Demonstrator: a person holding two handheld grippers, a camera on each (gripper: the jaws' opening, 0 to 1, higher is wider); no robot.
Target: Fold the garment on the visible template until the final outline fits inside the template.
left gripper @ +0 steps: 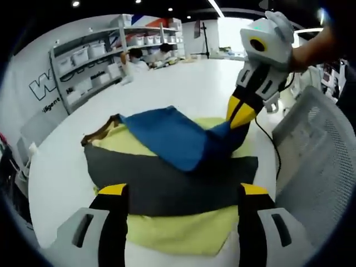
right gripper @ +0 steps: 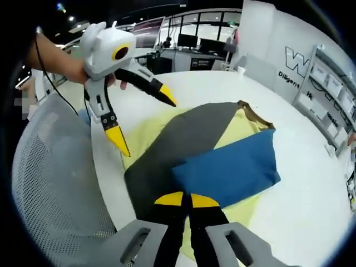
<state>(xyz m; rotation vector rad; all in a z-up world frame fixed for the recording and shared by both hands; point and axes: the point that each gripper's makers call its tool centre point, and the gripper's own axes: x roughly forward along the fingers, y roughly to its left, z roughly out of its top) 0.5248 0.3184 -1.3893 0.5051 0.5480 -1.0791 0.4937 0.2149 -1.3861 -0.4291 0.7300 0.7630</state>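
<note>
Yellow-tipped right claw (right gripper: 186, 199) pinching soft garment (right gripper: 228, 169)

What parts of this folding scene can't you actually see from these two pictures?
- Left gripper view: the yellow template's middle lies under the garment.
- Right gripper view: its near edge is hidden behind the right gripper.
- Right gripper view: shelf boxes are too small to read.
- Left gripper view: the people at the far table are blurred.
</note>
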